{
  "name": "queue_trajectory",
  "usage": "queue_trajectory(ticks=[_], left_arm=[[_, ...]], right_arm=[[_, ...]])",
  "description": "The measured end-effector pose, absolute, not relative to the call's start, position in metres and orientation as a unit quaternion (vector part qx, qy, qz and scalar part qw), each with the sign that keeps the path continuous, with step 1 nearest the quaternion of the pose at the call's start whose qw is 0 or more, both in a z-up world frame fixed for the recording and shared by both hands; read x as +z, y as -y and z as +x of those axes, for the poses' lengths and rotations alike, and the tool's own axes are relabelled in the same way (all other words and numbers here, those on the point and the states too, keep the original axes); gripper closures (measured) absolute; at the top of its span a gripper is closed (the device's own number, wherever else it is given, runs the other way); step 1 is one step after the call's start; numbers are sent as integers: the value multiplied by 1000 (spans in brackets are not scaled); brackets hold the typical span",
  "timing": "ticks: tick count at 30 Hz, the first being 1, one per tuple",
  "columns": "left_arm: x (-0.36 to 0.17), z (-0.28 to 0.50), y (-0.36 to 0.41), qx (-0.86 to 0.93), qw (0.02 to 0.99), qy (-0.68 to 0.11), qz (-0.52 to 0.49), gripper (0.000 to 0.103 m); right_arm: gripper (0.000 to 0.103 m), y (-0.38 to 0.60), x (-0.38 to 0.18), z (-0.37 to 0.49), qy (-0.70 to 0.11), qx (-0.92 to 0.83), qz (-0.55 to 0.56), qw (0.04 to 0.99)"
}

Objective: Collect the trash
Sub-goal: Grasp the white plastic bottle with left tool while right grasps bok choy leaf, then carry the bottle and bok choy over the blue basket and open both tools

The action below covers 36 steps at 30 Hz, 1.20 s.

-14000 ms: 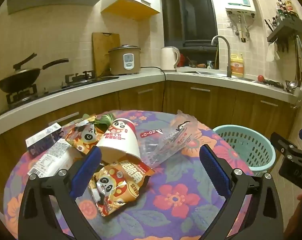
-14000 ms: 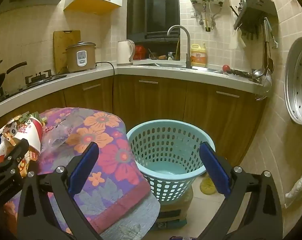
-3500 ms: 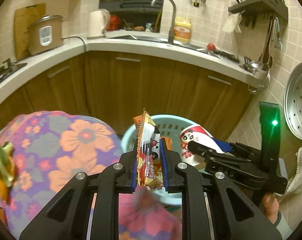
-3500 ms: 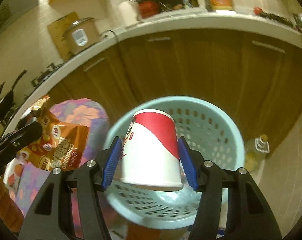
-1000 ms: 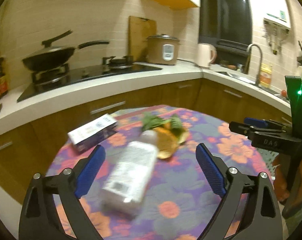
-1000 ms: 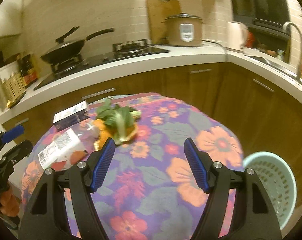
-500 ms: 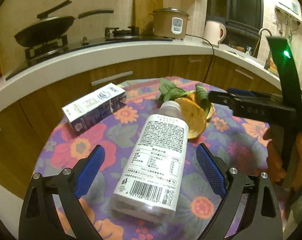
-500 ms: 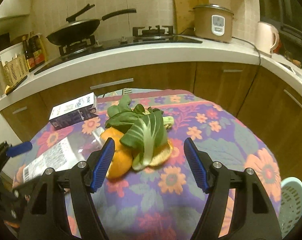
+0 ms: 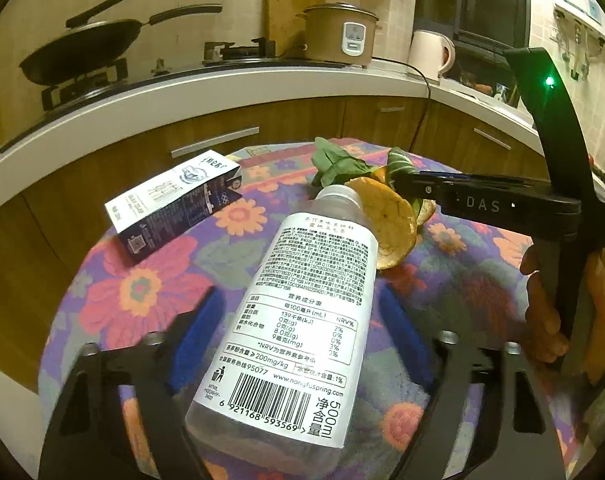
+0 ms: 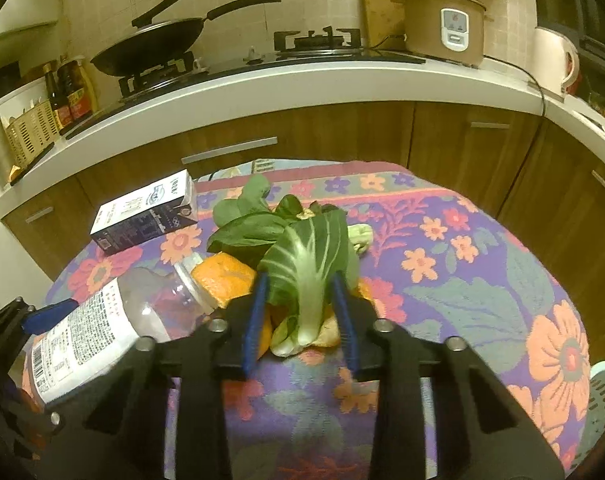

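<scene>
A clear plastic bottle (image 9: 302, 320) with a white label lies on the floral tablecloth (image 9: 142, 292). My left gripper (image 9: 298, 320) is open, with its blue pads on either side of the bottle. The bottle also shows in the right wrist view (image 10: 102, 320). My right gripper (image 10: 302, 312) has closed in around a bok choy leaf (image 10: 310, 272) lying on orange peel (image 10: 222, 280). The pads look close to the leaf, and I cannot tell if they press it. The peel (image 9: 390, 224) and greens (image 9: 338, 164) show beyond the bottle's neck.
A dark blue and white carton (image 9: 174, 200) lies at the table's far left, also in the right wrist view (image 10: 146, 212). The teal basket's rim (image 10: 602, 392) shows at the right edge. A kitchen counter (image 10: 302, 88) with a wok and a rice cooker runs behind.
My left gripper has moved forward, so its pads now flank the bottle. My right gripper has moved onto the bok choy and its jaws have narrowed around the leaf.
</scene>
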<state>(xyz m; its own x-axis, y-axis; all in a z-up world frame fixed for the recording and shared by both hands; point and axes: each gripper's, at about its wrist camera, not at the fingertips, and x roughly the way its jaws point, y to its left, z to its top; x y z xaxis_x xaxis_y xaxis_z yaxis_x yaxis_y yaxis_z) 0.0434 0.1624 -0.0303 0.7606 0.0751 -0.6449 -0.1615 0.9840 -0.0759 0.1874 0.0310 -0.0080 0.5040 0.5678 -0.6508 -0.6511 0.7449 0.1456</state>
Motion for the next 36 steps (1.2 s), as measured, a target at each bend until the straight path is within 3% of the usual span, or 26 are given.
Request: queue_trajectory(ticks=[4, 15, 36], left_arm=[[-30, 41, -162, 61, 937, -339, -66, 37], [-13, 20, -159, 43, 946, -306, -97, 45], [30, 9, -90, -31, 963, -257, -77, 45]], right_arm=[[90, -29, -6, 184, -348, 354, -60, 866], [91, 5, 25, 157, -305, 349, -34, 886], [91, 132, 34, 122, -283, 278, 28, 918]])
